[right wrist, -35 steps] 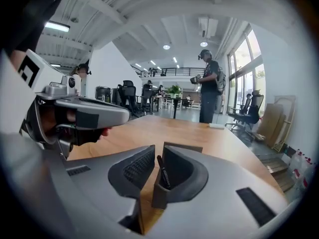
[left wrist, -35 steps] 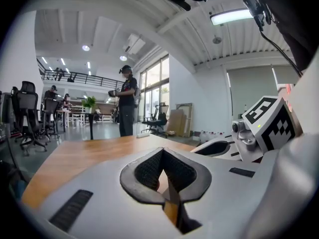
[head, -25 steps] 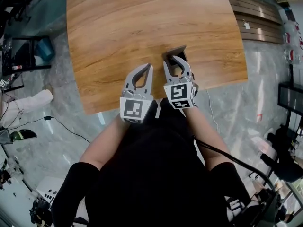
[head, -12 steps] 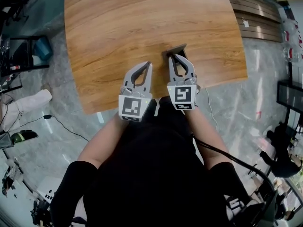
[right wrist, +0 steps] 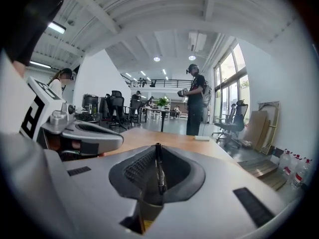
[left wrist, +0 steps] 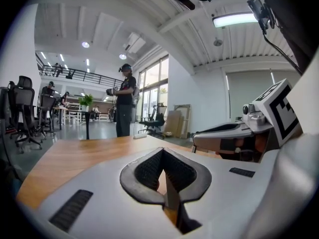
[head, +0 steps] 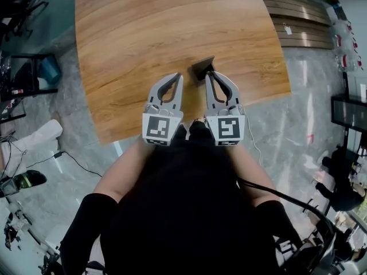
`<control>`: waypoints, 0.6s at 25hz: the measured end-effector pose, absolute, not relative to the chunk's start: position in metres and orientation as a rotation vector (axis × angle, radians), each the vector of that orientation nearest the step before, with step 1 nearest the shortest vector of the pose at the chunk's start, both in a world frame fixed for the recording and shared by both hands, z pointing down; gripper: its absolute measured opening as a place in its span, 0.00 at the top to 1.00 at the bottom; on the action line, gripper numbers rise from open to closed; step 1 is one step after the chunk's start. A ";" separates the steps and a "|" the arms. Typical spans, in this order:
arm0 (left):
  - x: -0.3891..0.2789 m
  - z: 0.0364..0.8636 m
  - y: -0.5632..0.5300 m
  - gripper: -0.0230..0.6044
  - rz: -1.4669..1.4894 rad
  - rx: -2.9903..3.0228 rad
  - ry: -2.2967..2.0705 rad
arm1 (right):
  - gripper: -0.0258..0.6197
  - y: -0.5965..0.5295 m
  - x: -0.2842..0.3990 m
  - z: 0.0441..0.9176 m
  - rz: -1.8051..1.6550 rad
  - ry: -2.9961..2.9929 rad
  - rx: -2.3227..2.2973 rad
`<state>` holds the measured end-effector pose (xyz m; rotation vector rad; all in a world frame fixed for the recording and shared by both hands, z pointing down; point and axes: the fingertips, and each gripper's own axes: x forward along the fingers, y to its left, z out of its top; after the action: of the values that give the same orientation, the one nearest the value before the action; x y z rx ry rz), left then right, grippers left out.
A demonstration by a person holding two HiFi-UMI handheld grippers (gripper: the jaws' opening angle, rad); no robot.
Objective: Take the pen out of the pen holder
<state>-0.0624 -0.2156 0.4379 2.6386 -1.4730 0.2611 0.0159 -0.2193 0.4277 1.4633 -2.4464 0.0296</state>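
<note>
The dark pen holder stands on the wooden table, near its front edge. My right gripper has its tips right at the holder. In the right gripper view a thin dark pen stands upright between the jaws, and the right gripper is shut on it. A brown edge shows below the jaws; I cannot tell what it is. My left gripper hovers just left of the holder, shut with nothing in it. Only table wood shows through the left gripper.
The table's front edge runs under both grippers. Wooden boards lie on the floor at the far right. Chairs and cables are at the left. A person stands beyond the table, also visible as a person.
The head view has shifted, so the table and holder sit a little further left and up. Both grippers stay side by side at the holder, the right one drawn back slightly.
</note>
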 end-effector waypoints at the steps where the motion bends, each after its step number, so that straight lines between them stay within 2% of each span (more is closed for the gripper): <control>1: -0.060 0.435 -0.216 0.95 0.254 2.641 -1.475 | 0.90 -0.217 0.018 0.420 0.020 -2.456 1.466; 9: -0.050 0.415 -0.219 0.95 0.218 2.651 -1.511 | 0.90 -0.201 0.029 0.357 -0.027 -2.558 1.477; 15: -0.049 0.412 -0.220 0.95 0.219 2.640 -1.531 | 0.90 -0.208 0.026 0.375 -0.001 -2.529 1.423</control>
<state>-0.0492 -0.2204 0.4119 2.6402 -1.5312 0.2186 0.0265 -0.2085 0.3746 1.4233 -2.5285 -0.0014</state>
